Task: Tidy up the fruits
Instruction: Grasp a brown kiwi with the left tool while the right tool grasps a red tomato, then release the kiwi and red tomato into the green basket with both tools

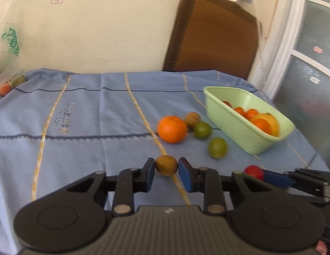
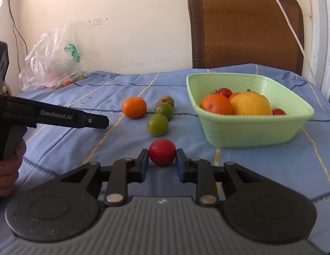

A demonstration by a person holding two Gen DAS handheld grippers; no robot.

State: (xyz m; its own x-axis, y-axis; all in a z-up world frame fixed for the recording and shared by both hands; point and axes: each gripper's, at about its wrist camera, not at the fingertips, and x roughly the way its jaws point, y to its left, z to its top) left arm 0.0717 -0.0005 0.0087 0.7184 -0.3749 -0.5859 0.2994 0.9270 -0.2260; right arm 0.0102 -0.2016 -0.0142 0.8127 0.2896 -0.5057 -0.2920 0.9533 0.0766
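Nearest item: my left gripper (image 1: 166, 171), blue pads clamped on a brown-green fruit (image 1: 166, 165), one pad against each side, above the blue tablecloth (image 1: 80, 127) near its front edge.

Beside it: my right gripper (image 2: 162, 159), pads pressed on a small red fruit (image 2: 162, 152), likewise near the front edge. In the left wrist view this same pair appeared low at the right, red fruit (image 1: 253, 171) at the fingertips.

My left hand (image 2: 7, 170) gripped the tool handle at the picture's left margin.

Mid-cloth, loose on the fabric, towards the right: one green fruit (image 2: 157, 124); a second green fruit (image 2: 164, 110) just behind it, touching or nearly so; a brownish fruit (image 2: 166, 101) behind that; an orange (image 2: 134, 107) to their left, near the group.

Right side of the cloth: pale green basket (image 2: 250, 131), holding an orange fruit (image 2: 216, 104), a large yellow fruit (image 2: 251, 103) touching it, and small red fruits behind and to the right.

Far left corner: a clear plastic bag (image 2: 52, 63) with green print, some fruit inside, against the wall.

Beyond the far edge: a brown woven chair back (image 2: 245, 25).
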